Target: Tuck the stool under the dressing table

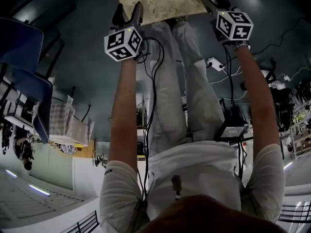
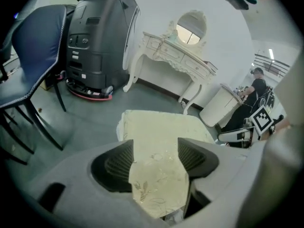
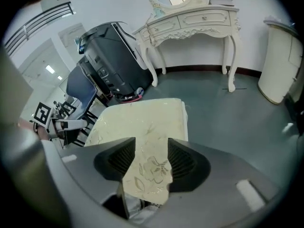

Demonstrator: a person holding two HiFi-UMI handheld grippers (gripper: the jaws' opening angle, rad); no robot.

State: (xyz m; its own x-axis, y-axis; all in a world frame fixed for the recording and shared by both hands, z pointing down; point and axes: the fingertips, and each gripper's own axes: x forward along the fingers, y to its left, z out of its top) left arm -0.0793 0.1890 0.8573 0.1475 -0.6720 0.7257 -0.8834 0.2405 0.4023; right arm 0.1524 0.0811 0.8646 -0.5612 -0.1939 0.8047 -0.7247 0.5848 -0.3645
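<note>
The stool [image 1: 160, 1] has a cream cushion with a floral print and stands on the grey floor in front of me. Both grippers hang over its near edge. In the head view my left gripper [image 1: 129, 12] is at the cushion's left corner and my right gripper [image 1: 215, 1] at its right corner. In the left gripper view the jaws [image 2: 156, 148] stand apart, the cushion [image 2: 161, 127] showing in the gap. My right gripper [image 3: 151, 148] frames the cushion [image 3: 142, 120] the same way. I cannot see either pad pressing on it. The white carved dressing table [image 3: 199, 20] with its oval mirror stands against the far wall [image 2: 175, 56].
A black floor-cleaning machine [image 2: 97, 42] [image 3: 111, 63] is parked left of the dressing table. A blue chair [image 2: 35, 56] stands at the left. A white bin [image 3: 282, 65] [image 2: 221, 106] sits right of the table. A person [image 2: 256, 91] sits farther right. Cables hang from my arms.
</note>
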